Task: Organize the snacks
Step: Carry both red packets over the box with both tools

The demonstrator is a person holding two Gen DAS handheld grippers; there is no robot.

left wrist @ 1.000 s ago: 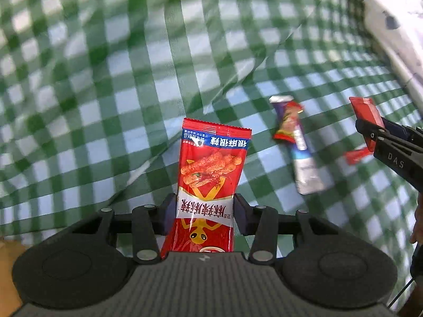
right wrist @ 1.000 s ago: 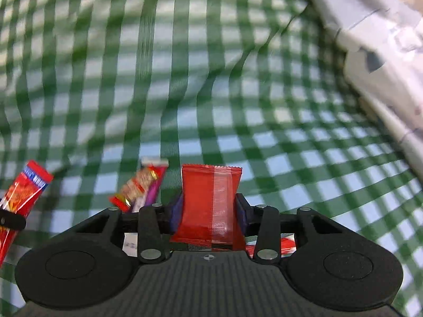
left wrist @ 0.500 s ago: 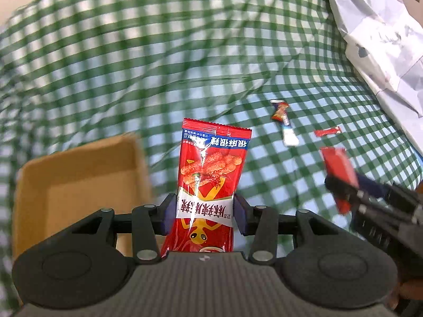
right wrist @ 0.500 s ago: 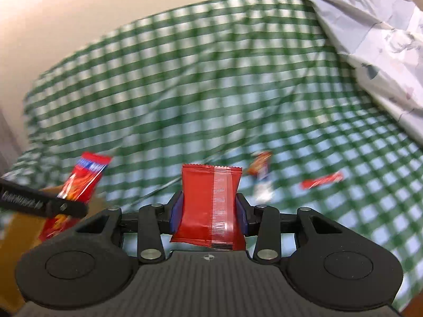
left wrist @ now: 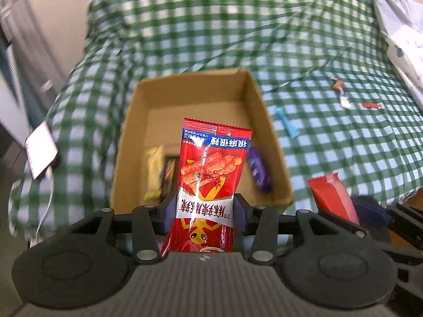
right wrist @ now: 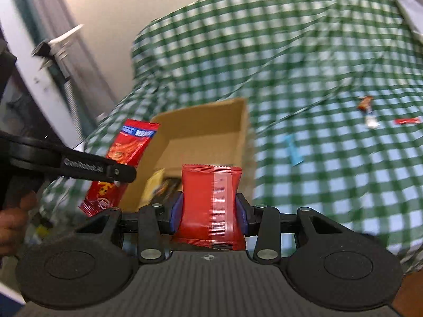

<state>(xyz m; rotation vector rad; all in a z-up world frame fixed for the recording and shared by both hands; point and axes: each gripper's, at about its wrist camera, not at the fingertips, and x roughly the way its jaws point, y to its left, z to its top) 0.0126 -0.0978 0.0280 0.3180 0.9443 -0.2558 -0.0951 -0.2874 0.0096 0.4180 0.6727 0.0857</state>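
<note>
My left gripper (left wrist: 205, 212) is shut on a red printed snack packet (left wrist: 211, 174), held upright over the near end of an open cardboard box (left wrist: 201, 92). In the box lie a yellow packet (left wrist: 154, 174), a dark packet (left wrist: 169, 174) and a purple one (left wrist: 257, 171). My right gripper (right wrist: 210, 215) is shut on a plain red packet (right wrist: 211, 200), just right of the box (right wrist: 203, 126). That plain packet (left wrist: 331, 198) shows at the lower right of the left wrist view. The printed packet (right wrist: 127, 153) shows at the left of the right wrist view.
On the green checked cloth (left wrist: 330, 145) lie a blue packet (left wrist: 288, 124), a striped bar (left wrist: 341, 92) and a small red stick (left wrist: 371, 105). A white phone (left wrist: 41, 149) with a cable sits left of the box. A pale sheet (left wrist: 396, 26) lies far right. A hand (right wrist: 13, 219) holds the left gripper.
Both grippers have swung left and up from the loose snacks to the cardboard box, each keeping its packet. The box and its contents have come into view.
</note>
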